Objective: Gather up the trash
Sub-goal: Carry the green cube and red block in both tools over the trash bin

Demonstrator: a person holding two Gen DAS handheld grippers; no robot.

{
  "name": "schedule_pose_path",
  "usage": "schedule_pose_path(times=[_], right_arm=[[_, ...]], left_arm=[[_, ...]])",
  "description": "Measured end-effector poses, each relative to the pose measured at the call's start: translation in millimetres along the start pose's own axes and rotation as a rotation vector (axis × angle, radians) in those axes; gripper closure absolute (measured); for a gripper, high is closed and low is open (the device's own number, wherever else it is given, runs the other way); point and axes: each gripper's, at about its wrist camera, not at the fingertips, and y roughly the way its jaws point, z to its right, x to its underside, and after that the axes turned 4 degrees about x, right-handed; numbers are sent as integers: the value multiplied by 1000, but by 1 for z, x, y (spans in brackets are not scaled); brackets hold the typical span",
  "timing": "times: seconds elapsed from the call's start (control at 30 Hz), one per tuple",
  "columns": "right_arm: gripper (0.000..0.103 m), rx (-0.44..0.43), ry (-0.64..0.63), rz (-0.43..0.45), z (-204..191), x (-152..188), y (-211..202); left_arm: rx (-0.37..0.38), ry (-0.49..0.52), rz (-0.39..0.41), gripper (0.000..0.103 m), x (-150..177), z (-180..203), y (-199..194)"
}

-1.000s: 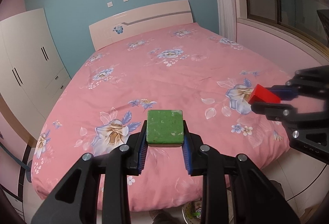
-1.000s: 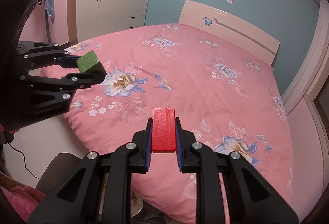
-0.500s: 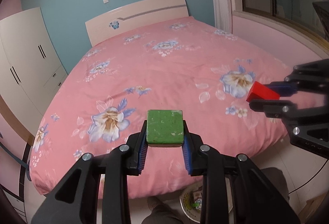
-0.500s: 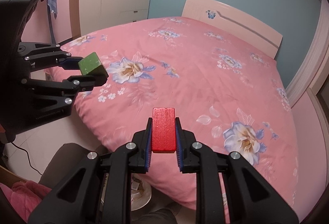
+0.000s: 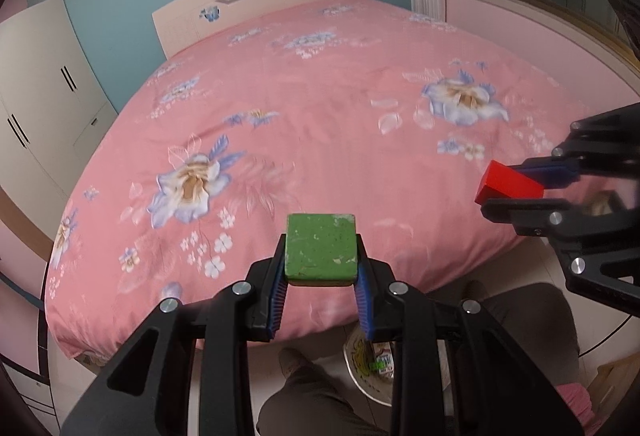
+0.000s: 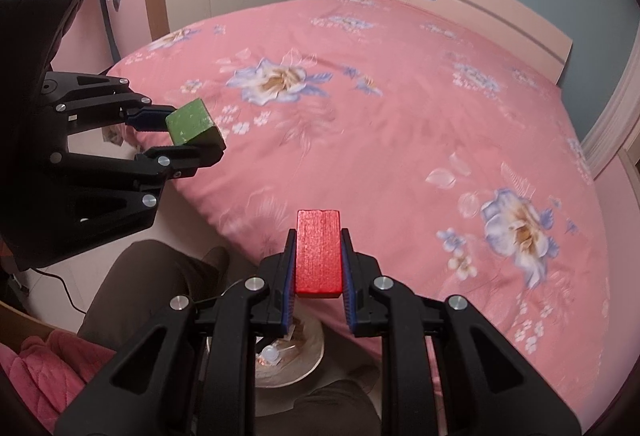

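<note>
Just below and behind the fingers of both tools, a round white bin (image 6: pixel 308 352) with scraps inside sits on the floor between the person's legs (image 6: pixel 144 288). The left gripper (image 5: pixel 321 278) has its fingers clamped on a worn green block (image 5: pixel 320 250), held in the air above the foot edge of the bed (image 5: pixel 340 124). To its right, the right gripper (image 6: pixel 318 278) has its fingers clamped on a red block (image 6: pixel 319 252), also over the bed's edge. Ahead of both fingers spreads the pink floral bedspread, then the pale headboard (image 5: pixel 256 8) against a teal wall, with a white wardrobe (image 5: pixel 36 84) further left.
</note>
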Motion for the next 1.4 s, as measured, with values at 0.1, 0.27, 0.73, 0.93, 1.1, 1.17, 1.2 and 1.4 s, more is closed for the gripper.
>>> schedule_pose_path(times=[0.1,0.27,0.73,0.93,1.1,1.17,1.2,1.4], right_arm=[[82,-7,-3,-29,-5,10,11],[82,-23,6,-73,-8,24,28],[82,-85,12,-197,-27,64,84],[82,-124,11,-247,-38,77,108],[82,-152,17,-287,-46,90,129],[82,-165,27,-302,-47,95,138],[82,-172,33,-314,-47,99,143],[82,-207,72,-377,-48,120,171]], left_arm=[[4,5,-23,71,10,3,9],[21,6,-72,71,26,7,29],[78,-1,-216,71,77,20,89],[94,-5,-271,71,98,22,110],[109,-14,-320,71,115,24,130],[118,-18,-342,71,121,25,138],[123,-21,-356,71,125,26,144],[142,-30,-427,71,147,30,171]])
